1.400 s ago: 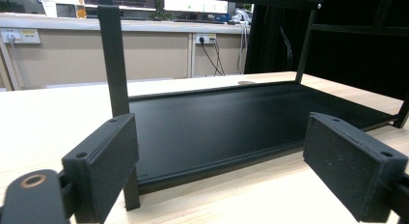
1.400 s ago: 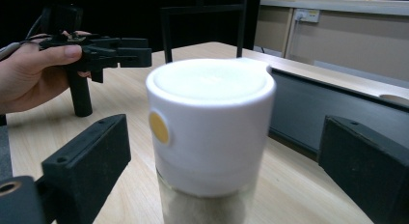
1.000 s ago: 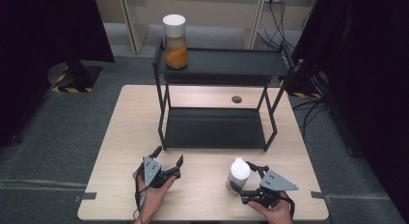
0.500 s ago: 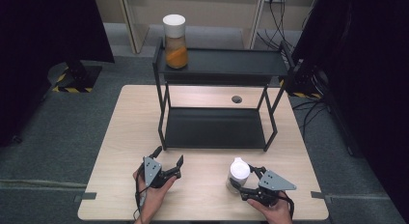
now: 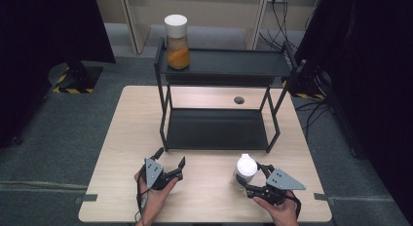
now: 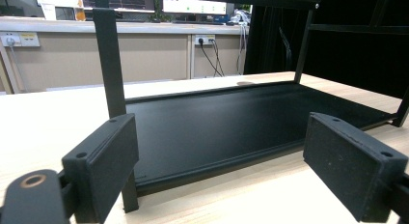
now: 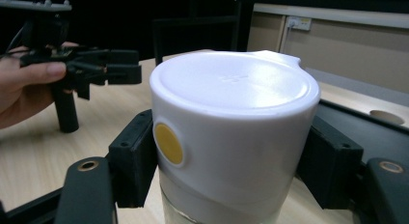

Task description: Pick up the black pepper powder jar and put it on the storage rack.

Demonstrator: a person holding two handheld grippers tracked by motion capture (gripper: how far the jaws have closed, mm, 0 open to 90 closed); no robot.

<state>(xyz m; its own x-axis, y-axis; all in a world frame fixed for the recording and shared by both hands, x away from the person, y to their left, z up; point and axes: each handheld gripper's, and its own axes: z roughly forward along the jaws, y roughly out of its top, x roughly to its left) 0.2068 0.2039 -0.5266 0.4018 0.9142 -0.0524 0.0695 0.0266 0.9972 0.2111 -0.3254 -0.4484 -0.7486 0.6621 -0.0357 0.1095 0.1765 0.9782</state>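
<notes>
- Here, lower right of the high view: right gripper (image 5: pixel 248 179) clenched on the white-lidded jar (image 5: pixel 245 169); its jaws have just been closing, with the jar between them; jar stands upright on the wooden table (image 5: pixel 126 133), just in front of the black shelf rack (image 5: pixel 216 131)
- Right gripper view: jar's white lid (image 7: pixel 234 113) at frame centre; a yellow round spot on the lid's side, left of centre; black pads press the lid from left and right; clear glass body shows just below the lid at the bottom edge
- Lower left of the high view: left gripper (image 5: pixel 170 162) held in a hand (image 5: pixel 156 194), jaws released and wide apart, nothing between them; it points toward the rack's lower shelf
- Left gripper view: both pads (image 6: pixel 108 161) spread to the frame's sides; the rack's lower tray (image 6: pixel 231 118) lies between and beyond them, untouched
- Upper left of the right gripper view: the left gripper (image 7: pixel 123 72) and its hand, well apart from the jar
- Top centre of the high view: a second jar with orange contents (image 5: pixel 177 43) upright on the left end of the rack's top shelf
</notes>
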